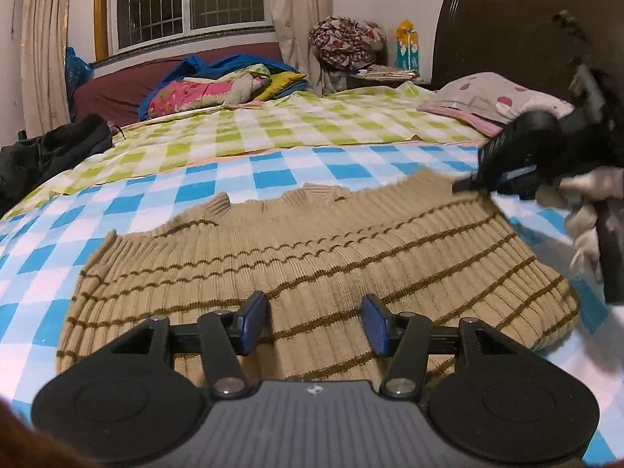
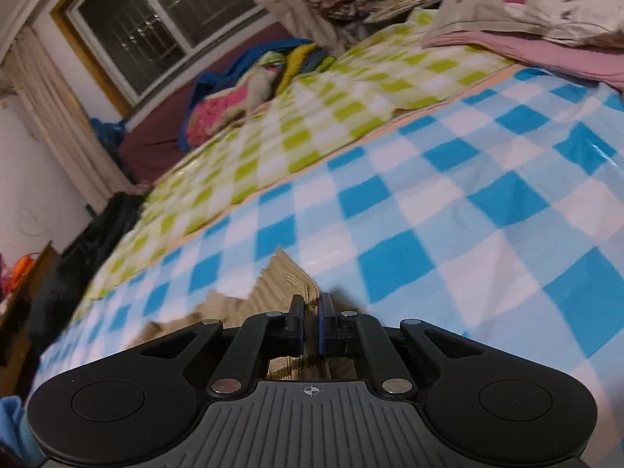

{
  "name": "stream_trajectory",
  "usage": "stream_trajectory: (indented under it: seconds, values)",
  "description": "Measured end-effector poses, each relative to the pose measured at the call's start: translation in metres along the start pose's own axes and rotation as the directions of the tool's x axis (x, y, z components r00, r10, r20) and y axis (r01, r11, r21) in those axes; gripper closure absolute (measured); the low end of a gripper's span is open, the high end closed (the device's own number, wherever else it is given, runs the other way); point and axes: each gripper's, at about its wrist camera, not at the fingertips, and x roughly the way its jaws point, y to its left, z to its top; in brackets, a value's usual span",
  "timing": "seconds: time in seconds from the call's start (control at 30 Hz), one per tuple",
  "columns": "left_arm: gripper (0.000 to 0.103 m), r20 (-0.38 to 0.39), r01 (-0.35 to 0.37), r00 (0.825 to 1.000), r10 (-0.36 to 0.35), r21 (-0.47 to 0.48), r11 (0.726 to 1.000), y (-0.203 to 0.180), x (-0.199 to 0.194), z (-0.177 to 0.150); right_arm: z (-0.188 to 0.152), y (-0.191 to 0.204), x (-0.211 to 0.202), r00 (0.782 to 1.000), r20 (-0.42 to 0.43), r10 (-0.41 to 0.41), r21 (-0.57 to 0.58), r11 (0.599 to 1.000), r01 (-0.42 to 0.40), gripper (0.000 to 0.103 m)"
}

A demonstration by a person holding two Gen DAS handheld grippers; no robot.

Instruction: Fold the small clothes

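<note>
Left wrist view puts the tan striped sweater (image 1: 312,249) flat across the lower middle, on my blue checked sheet (image 1: 163,191). Its ragged far edge runs through mid-frame; beyond it lie bare blue checks, then the green checked cover (image 1: 273,124). My left claw (image 1: 316,321) hovers over the near hem, jaws apart, nothing between them. At the right edge my right claw (image 1: 474,185) pinches the sweater's far corner; in its own view the pads (image 2: 323,323) are shut on tan knit (image 2: 288,277). Pillow (image 1: 495,97) sits upper right.
</note>
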Motion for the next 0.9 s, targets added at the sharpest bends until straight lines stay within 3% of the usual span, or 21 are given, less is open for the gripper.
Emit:
stream_trajectory:
  seconds: [0.07, 0.13, 0.23, 0.4, 0.6, 0.73, 0.9]
  values:
    - [0.044, 0.0, -0.008, 1.0, 0.008, 0.02, 1.0, -0.003, -0.001, -0.001, -0.006, -0.001, 0.012, 0.999, -0.042, -0.034, -0.015, 0.999, 0.033, 0.097]
    - [0.044, -0.007, -0.008, 1.0, 0.009, 0.029, 1.0, -0.004, -0.003, -0.001, -0.009, 0.0, 0.012, 0.999, -0.029, -0.028, -0.025, 0.999, 0.027, 0.093]
    - [0.044, -0.005, -0.005, 1.0, 0.005, 0.028, 1.0, -0.002, -0.008, 0.001, -0.006, 0.003, -0.002, 1.0, 0.01, -0.019, -0.011, 1.0, 0.019, 0.089]
    - [0.044, 0.031, -0.021, 0.999, 0.021, 0.004, 1.0, 0.006, -0.024, 0.001, -0.015, 0.013, -0.046, 0.995, 0.096, -0.034, -0.103, 0.994, 0.044, 0.089]
    - [0.044, -0.002, -0.067, 0.998, 0.067, -0.016, 0.998, 0.019, -0.03, -0.013, -0.061, 0.019, -0.08, 0.997, 0.002, 0.078, -0.153, 0.985, -0.077, 0.089]
    - [0.043, -0.073, -0.103, 0.992, 0.103, -0.007, 0.995, 0.025, -0.026, -0.027, -0.079, 0.005, -0.071, 0.999, -0.04, 0.025, -0.127, 0.991, -0.03, 0.092]
    - [0.042, -0.067, -0.129, 0.99, 0.128, -0.005, 0.992, 0.032, -0.045, -0.034, -0.075, 0.0, -0.087, 0.999, -0.015, 0.042, -0.092, 0.995, -0.044, 0.088]
